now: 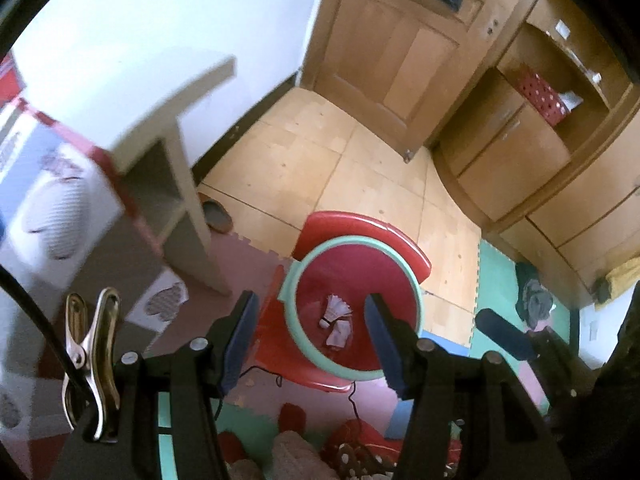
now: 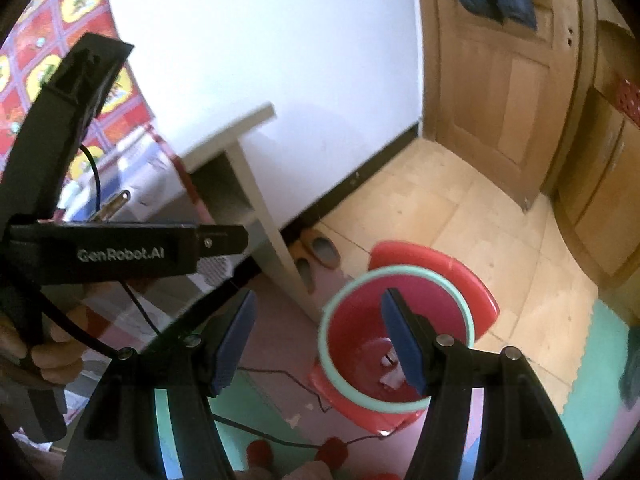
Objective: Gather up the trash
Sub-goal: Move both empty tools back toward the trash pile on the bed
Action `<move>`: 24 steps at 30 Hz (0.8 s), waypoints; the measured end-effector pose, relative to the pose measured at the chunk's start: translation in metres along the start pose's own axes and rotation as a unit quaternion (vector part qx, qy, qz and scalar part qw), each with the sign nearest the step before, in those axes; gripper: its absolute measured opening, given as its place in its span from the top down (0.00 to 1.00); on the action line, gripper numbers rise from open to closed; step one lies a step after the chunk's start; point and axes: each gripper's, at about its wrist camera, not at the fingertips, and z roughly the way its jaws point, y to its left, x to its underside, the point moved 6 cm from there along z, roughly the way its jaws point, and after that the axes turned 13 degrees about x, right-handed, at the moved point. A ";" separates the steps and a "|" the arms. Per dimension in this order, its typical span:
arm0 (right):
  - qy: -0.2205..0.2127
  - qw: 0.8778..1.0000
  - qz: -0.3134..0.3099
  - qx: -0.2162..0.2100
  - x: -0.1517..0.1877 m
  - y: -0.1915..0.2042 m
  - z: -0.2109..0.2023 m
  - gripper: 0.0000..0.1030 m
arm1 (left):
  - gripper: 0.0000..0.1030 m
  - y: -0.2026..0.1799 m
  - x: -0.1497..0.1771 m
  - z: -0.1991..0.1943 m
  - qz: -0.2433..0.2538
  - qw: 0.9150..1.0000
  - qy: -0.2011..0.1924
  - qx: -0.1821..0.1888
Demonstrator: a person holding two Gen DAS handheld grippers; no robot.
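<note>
A red bin with a mint-green rim [image 1: 296, 344] stands on a red plastic stool [image 1: 416, 256] on the floor below me. Crumpled white paper scraps [image 1: 338, 320] lie on the bin's bottom. My left gripper [image 1: 310, 340] hangs high above the bin, open, with nothing between its fingers. In the right wrist view the same bin [image 2: 340, 384] sits lower right, scraps [image 2: 390, 378] partly hidden behind a finger. My right gripper [image 2: 320, 342] is open and empty too. The left gripper's body shows at that view's left, held by a hand [image 2: 48, 364].
A beige table [image 1: 176, 120] stands by the white wall, slippers [image 2: 320, 254] under it. A wooden door [image 1: 400, 60] and cabinets [image 1: 540, 184] with a red dotted box [image 1: 544, 98] lie beyond. Foam mats [image 1: 496, 280], dark clothing [image 1: 534, 300] and black cables [image 2: 280, 376] cover the near floor.
</note>
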 end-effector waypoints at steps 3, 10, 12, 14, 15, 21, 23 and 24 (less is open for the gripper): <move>-0.017 1.000 -0.003 -0.007 -0.012 0.014 -0.018 0.36 | 0.43 0.007 -0.003 -0.024 -0.003 1.000 -0.011 -0.008; -0.048 0.999 -0.009 -0.014 -0.031 0.042 -0.057 0.36 | 0.43 0.020 -0.005 -0.084 -0.016 0.999 -0.041 -0.019; -0.056 0.998 -0.013 -0.018 -0.038 0.052 -0.067 0.36 | 0.43 0.022 -0.005 -0.099 -0.017 0.998 -0.049 -0.023; -0.061 0.998 -0.019 -0.022 -0.042 0.061 -0.076 0.36 | 0.43 0.025 -0.003 -0.114 -0.024 0.998 -0.056 -0.026; -0.064 0.997 -0.021 -0.022 -0.043 0.064 -0.080 0.36 | 0.43 0.027 -0.002 -0.123 -0.029 0.997 -0.062 -0.023; -0.089 0.995 -0.036 -0.040 -0.058 0.097 -0.107 0.36 | 0.43 0.047 0.003 -0.177 -0.039 0.995 -0.087 -0.033; -0.097 0.993 -0.040 -0.047 -0.063 0.110 -0.116 0.36 | 0.43 0.055 0.007 -0.192 -0.043 0.994 -0.092 -0.040; -0.099 0.993 -0.042 -0.048 -0.064 0.114 -0.118 0.36 | 0.43 0.059 0.009 -0.201 -0.045 0.994 -0.094 -0.043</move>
